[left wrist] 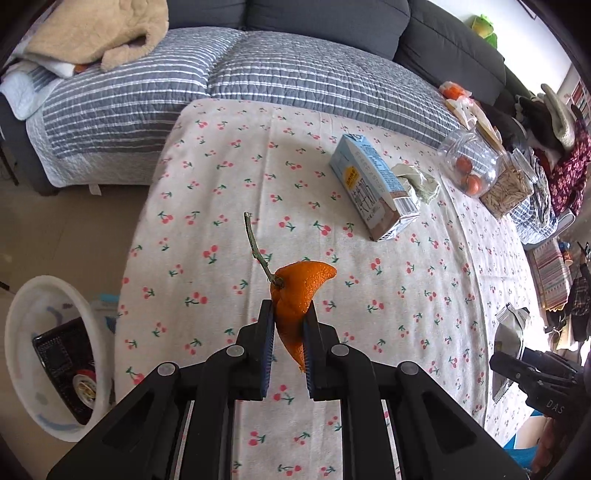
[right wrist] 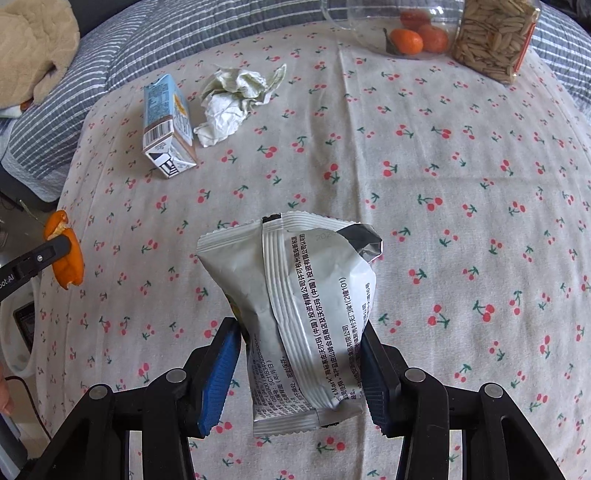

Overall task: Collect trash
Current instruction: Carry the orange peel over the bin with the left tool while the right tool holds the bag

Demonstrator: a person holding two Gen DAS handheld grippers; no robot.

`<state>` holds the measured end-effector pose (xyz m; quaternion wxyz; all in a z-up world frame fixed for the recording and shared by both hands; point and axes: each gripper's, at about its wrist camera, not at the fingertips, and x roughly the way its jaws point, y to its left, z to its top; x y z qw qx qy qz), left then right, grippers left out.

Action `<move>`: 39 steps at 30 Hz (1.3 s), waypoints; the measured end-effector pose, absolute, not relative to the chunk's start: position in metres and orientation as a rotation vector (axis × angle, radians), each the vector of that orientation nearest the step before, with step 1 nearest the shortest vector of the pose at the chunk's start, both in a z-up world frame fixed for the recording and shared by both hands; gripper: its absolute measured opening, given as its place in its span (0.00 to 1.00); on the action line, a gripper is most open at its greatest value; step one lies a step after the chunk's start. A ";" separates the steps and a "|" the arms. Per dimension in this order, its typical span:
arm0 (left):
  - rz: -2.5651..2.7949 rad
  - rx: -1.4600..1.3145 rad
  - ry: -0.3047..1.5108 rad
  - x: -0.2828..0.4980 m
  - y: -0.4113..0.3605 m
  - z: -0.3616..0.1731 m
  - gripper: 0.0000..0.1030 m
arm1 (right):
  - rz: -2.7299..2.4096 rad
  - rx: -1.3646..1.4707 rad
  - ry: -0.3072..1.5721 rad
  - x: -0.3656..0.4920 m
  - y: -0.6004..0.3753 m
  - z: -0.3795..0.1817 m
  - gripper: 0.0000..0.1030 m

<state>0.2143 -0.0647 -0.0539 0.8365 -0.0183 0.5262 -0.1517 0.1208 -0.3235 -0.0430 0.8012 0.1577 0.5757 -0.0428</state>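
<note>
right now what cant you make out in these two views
- Left wrist view: most of the white bin's contents, hidden by its rim and the frame edge.
- Left wrist view: the right gripper sits at the frame edge; its grip on the snack wrapper is unclear.
- Right wrist view: the wrapper's front side faces away.
- Right wrist view: the clear container top is cropped.

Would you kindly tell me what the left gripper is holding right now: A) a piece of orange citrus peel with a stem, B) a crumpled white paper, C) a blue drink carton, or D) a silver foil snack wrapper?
A: the left gripper is shut on the piece of orange citrus peel with a stem, held above the cherry-print tablecloth.
</note>
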 end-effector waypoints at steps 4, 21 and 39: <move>-0.285 -0.040 1.105 0.213 -0.035 -0.051 0.15 | -0.063 0.316 1.238 0.126 -0.303 -0.044 0.52; -0.072 -0.150 1.116 0.199 0.123 -0.056 0.15 | 0.096 0.243 1.243 0.164 -0.196 -0.050 0.52; 0.067 -0.280 1.176 0.199 0.211 -0.079 0.80 | 0.227 0.181 1.266 0.192 -0.105 -0.066 0.52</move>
